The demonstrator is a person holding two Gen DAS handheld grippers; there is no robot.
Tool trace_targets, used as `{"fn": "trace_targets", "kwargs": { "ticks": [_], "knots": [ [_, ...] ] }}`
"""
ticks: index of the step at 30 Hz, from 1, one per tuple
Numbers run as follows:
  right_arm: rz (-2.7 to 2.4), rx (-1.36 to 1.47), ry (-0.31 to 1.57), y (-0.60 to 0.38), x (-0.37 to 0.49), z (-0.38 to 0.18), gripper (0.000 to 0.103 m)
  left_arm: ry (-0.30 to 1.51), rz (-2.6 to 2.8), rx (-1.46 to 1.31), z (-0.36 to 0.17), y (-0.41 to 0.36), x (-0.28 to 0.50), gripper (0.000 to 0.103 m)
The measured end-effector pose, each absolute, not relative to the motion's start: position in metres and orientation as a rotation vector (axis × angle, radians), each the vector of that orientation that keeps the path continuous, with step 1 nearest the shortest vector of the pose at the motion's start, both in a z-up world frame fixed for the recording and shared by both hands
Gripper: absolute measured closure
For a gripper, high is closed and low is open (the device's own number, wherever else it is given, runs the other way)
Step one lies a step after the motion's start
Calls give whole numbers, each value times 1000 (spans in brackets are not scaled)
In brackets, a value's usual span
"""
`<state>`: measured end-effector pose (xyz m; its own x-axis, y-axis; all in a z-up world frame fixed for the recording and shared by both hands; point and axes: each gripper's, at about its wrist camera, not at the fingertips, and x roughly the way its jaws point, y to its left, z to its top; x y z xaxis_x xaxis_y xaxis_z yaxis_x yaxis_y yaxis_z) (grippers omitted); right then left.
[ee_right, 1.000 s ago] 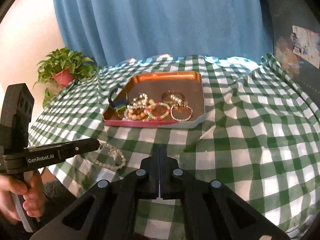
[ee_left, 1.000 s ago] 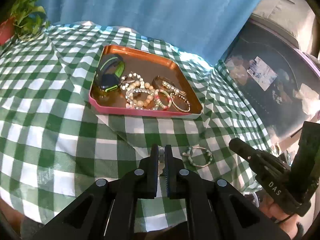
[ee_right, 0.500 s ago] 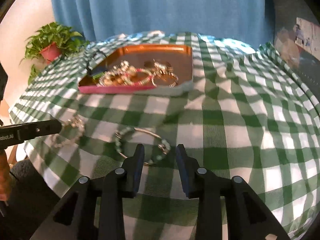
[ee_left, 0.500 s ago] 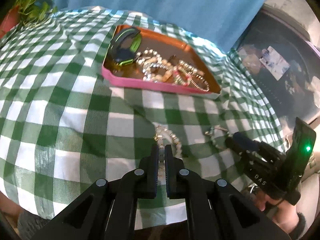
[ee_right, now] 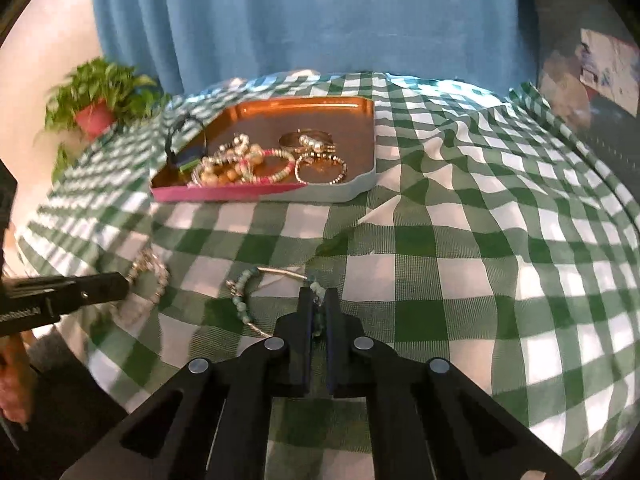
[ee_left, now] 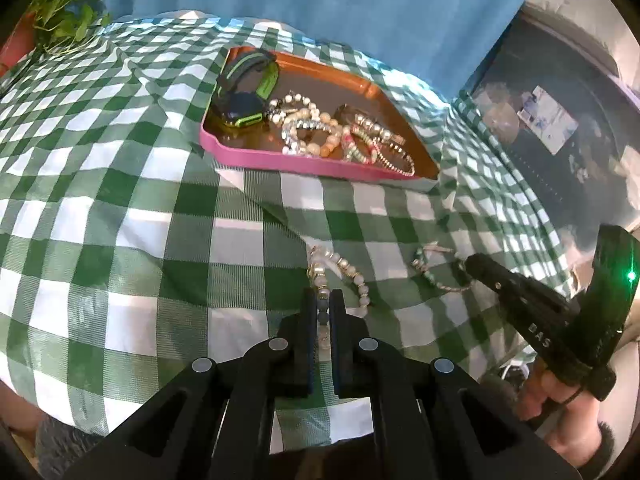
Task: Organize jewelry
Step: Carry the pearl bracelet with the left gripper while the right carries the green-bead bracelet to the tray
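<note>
left gripper [ee_left: 325, 309] clamping pearl bracelet [ee_left: 340, 270], right gripper [ee_right: 319, 305] clamping teal bracelet [ee_right: 244, 304]

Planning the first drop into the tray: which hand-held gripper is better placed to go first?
Probably the right hand-held gripper: it is shut on the turquoise bracelet, with open cloth up to the tray's near rim. The left hand-held gripper likewise grips the pearl bracelet.

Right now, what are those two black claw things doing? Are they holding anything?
Left gripper: shut on the pale bead bracelet.
Right gripper: shut on the green bead bracelet.
</note>
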<state>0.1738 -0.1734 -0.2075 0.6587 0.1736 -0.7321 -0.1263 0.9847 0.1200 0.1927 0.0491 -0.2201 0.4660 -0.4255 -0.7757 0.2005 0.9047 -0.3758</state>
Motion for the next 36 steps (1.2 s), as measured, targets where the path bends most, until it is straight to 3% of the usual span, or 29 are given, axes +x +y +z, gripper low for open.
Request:
{"fn": "trace_targets", "kwargs": {
  "ticks": [20, 36],
  "knots": [
    [231, -80, 653, -135, 153, -110, 99, 870, -388, -154, -135, 22, 199, 97],
    [288, -65, 528, -130, 180, -47, 99, 610, -426, -61, -33, 4, 218, 97]
  ]
}}
